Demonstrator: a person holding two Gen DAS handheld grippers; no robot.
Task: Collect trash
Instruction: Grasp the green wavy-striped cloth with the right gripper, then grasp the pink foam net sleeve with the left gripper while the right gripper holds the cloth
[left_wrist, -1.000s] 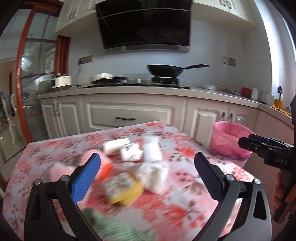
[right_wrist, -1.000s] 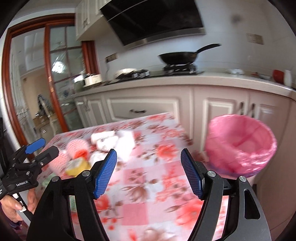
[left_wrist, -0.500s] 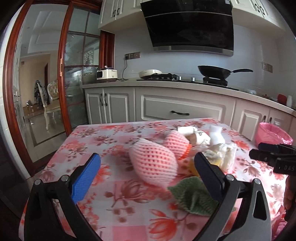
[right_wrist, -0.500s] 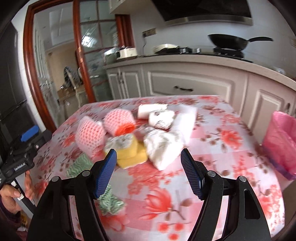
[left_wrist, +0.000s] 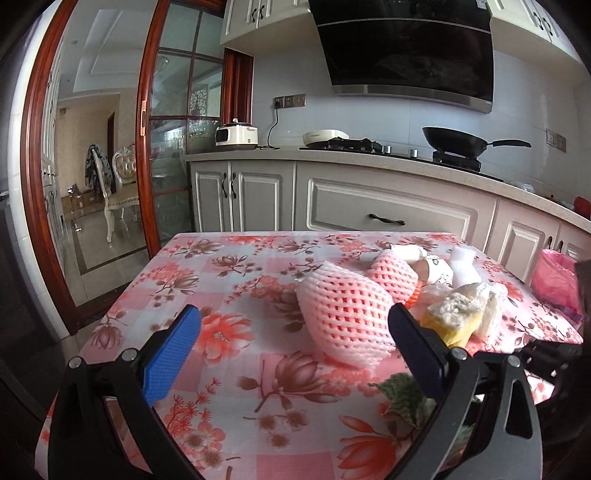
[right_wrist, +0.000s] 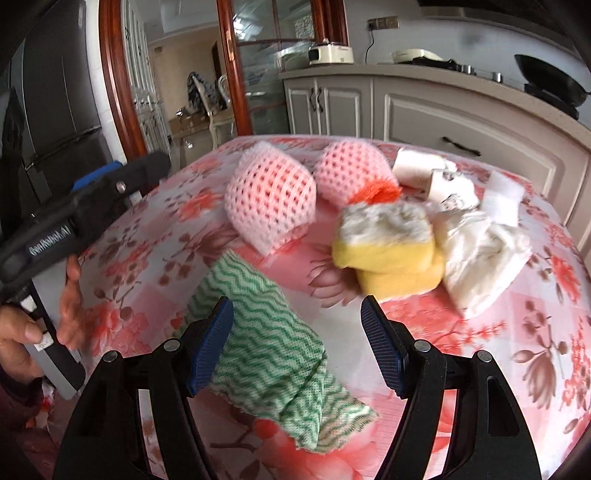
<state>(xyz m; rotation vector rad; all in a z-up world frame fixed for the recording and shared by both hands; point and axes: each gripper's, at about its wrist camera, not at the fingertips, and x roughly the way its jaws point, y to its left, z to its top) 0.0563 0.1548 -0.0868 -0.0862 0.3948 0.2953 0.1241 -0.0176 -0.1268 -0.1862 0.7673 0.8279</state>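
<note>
The right tool (right_wrist: 297, 341) hangs with its jaws apart, holding nothing, over a green wavy cloth (right_wrist: 273, 354) on the flowered worktop (right_wrist: 517, 332). The left tool (left_wrist: 295, 345) gapes empty too, before a pink foam net (left_wrist: 343, 317). Beyond lie yellow sponges (right_wrist: 388, 254) and crumpled white paper (right_wrist: 480, 251). A pink-lined bin (left_wrist: 557, 280) stands past the worktop's far corner.
</note>
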